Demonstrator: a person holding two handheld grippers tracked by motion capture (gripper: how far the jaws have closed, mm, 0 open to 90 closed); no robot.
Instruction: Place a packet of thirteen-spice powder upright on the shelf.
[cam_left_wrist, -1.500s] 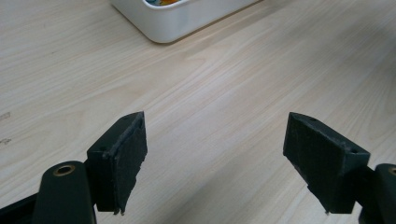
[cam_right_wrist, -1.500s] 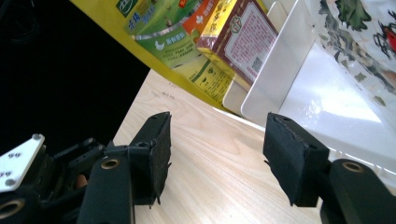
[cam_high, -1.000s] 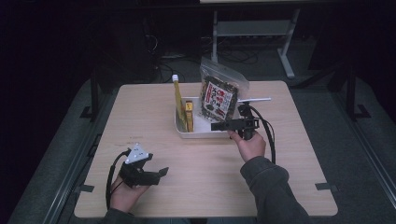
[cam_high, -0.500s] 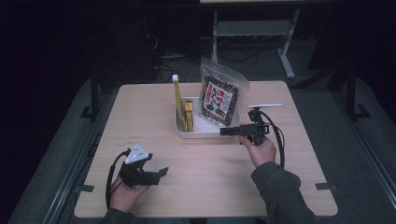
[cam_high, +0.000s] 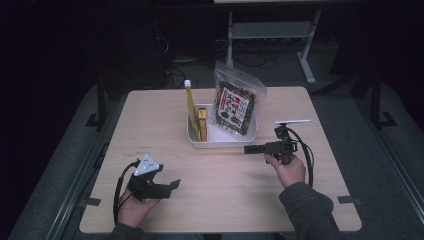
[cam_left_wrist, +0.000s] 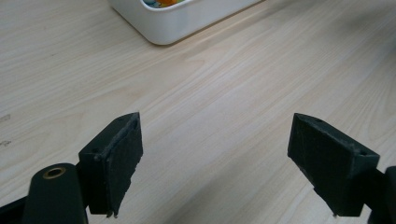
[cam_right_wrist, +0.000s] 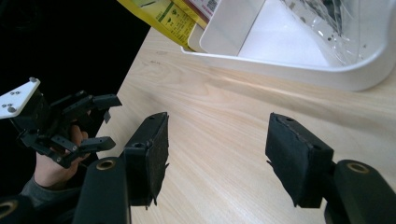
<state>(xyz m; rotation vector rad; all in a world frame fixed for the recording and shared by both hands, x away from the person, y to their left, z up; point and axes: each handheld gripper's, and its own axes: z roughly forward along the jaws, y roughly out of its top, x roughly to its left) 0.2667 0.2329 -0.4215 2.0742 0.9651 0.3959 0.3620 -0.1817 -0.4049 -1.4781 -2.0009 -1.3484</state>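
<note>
A white bin (cam_high: 248, 136) stands mid-table. In it are a tall yellow packet (cam_high: 190, 106), a shorter yellow box (cam_high: 202, 122) and a clear snack bag (cam_high: 234, 106) that leans on the far wall. My right gripper (cam_high: 249, 149) lies level just in front of the bin's near wall and points left. Its jaws are open with only bare wood between them, as the right gripper view shows (cam_right_wrist: 217, 154). My left gripper (cam_high: 170, 186) rests at the near left, open and empty (cam_left_wrist: 217, 163). It points toward the bin's corner (cam_left_wrist: 177, 23).
The wooden table (cam_high: 150, 130) has dark floor on all sides. A metal stand (cam_high: 270, 30) is behind the far edge. In the right gripper view, the left hand with its gripper (cam_right_wrist: 70, 126) sits at the table's edge. The bin's rim (cam_right_wrist: 289, 70) is close ahead.
My right gripper has drawn back from the bin toward the near edge and a little lower, its jaws open throughout. The left hand has kept still.
</note>
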